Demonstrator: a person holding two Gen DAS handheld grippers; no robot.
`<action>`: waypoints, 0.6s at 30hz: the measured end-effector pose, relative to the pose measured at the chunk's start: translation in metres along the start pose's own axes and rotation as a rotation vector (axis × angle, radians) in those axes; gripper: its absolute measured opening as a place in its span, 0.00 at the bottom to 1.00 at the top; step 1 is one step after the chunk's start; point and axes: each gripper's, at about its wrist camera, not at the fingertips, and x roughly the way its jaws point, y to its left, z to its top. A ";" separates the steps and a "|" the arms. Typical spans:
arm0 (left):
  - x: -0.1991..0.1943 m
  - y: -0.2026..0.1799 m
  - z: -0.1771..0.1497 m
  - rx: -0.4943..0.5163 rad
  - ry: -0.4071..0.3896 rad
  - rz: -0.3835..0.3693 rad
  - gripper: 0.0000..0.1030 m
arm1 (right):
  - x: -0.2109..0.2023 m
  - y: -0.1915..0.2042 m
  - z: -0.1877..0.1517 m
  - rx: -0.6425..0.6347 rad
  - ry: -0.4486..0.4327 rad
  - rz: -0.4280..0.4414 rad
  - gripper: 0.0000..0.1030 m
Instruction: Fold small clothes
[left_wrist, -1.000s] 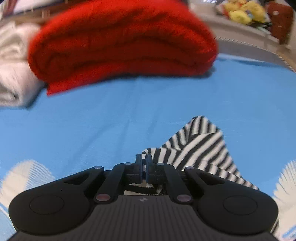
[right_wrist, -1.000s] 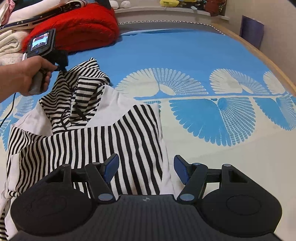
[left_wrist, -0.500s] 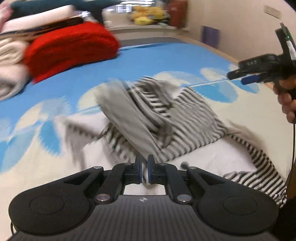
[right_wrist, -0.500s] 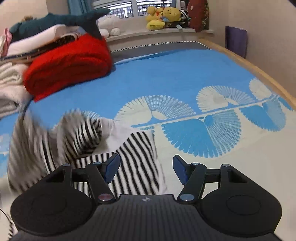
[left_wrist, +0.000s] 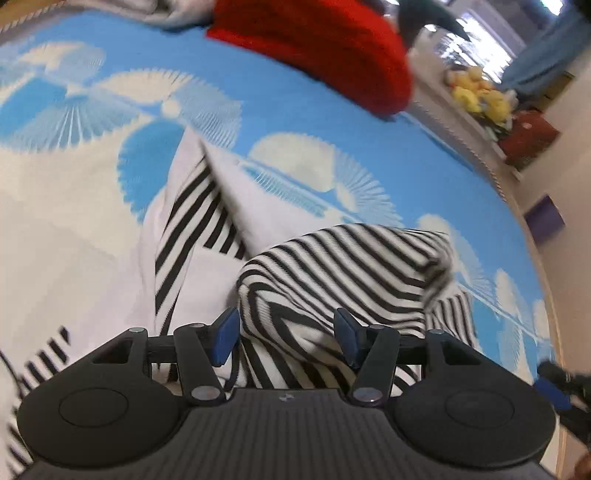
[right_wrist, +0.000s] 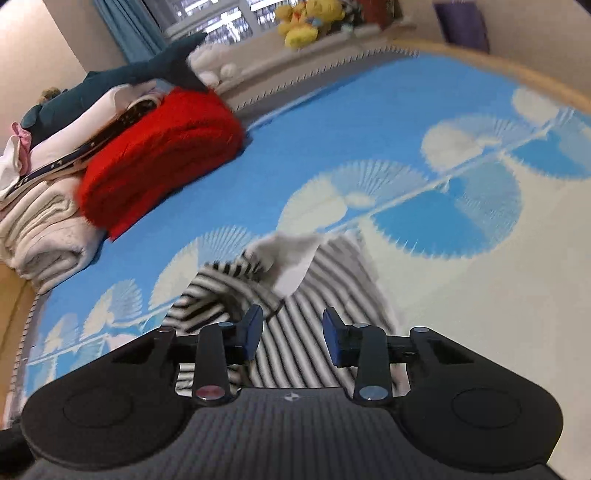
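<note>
Blue bedspread (left_wrist: 303, 107), one striped garment (left_wrist: 343, 269)

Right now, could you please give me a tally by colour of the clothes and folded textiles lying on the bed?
Black-and-white striped garment: 1
Red folded knit: 1
Cream folded blanket: 1
Other items in the pile behind are too overlapped to count.
Total: 3
</note>
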 end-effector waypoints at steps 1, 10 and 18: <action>0.007 0.002 0.000 -0.008 0.007 0.010 0.56 | 0.005 0.000 -0.002 -0.005 0.017 0.001 0.37; -0.081 -0.055 -0.012 0.406 -0.193 -0.437 0.04 | 0.029 -0.009 -0.001 -0.009 0.044 -0.041 0.38; -0.047 -0.064 -0.065 0.641 0.215 -0.472 0.34 | 0.032 -0.029 0.005 0.076 0.004 -0.070 0.48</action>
